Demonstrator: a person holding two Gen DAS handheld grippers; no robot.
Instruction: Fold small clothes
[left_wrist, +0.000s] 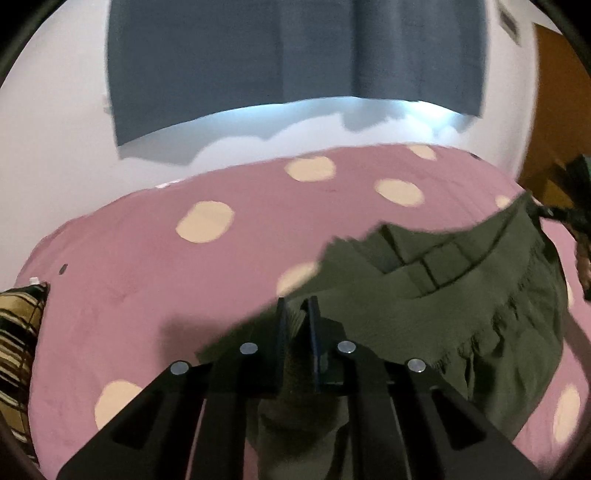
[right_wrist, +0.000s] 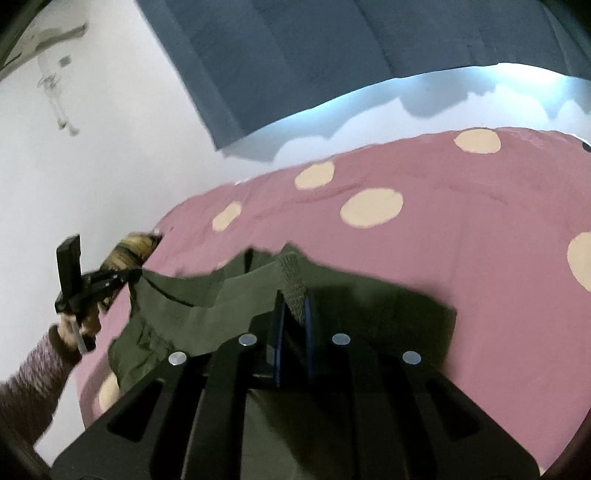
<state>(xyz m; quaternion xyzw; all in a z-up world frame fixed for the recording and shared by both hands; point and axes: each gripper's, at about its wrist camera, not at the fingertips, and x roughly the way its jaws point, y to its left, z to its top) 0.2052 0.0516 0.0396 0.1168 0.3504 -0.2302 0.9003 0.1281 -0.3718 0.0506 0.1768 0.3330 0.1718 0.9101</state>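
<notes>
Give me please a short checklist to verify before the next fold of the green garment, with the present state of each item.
1. Left gripper shut on the green garment: ok, fabric sits between the fingers.
2. Right gripper shut on the garment: ok, a ribbed edge is pinched.
3. Garment stretched between both grippers: ok, it spans from one to the other.
4. Garment lifted clear of the pink spotted bedcover: cannot tell, the lower part is hidden.
5. Open cover ahead for laying it down: ok.
6. Edges aligned: cannot tell, blurred.
</notes>
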